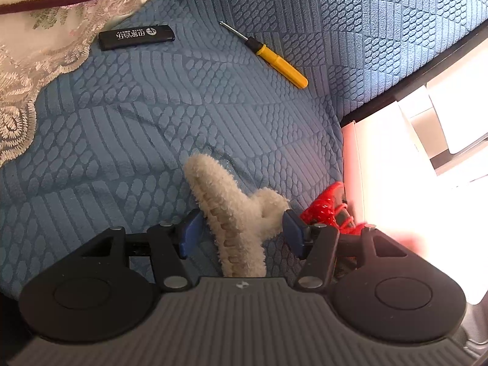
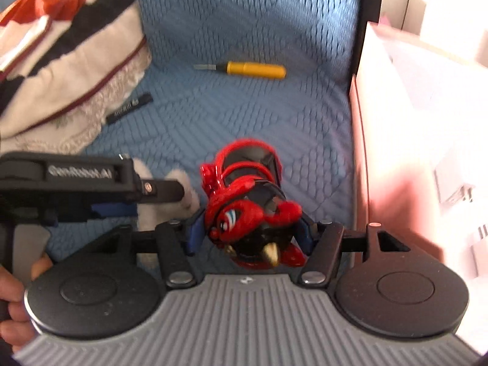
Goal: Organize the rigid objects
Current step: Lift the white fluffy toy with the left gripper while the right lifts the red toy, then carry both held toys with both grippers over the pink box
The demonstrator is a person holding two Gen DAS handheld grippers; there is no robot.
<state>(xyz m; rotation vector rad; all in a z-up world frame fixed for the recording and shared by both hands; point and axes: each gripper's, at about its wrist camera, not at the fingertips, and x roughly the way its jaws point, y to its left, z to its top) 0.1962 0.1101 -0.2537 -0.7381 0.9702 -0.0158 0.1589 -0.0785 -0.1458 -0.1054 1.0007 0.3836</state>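
A fuzzy cream hair claw clip lies on the blue quilted cover between the fingers of my left gripper. The blue pads stand on either side of it with gaps, so the gripper is open. My right gripper is shut on a red and black toy figure and holds it just above the cover. The toy also shows in the left wrist view, right of the clip. A yellow screwdriver and a black lighter lie farther off.
A striped pillow with lace trim lies at the left. A pale pink box wall stands at the right beside the dark bed edge. The left gripper's body is close on the left of the toy.
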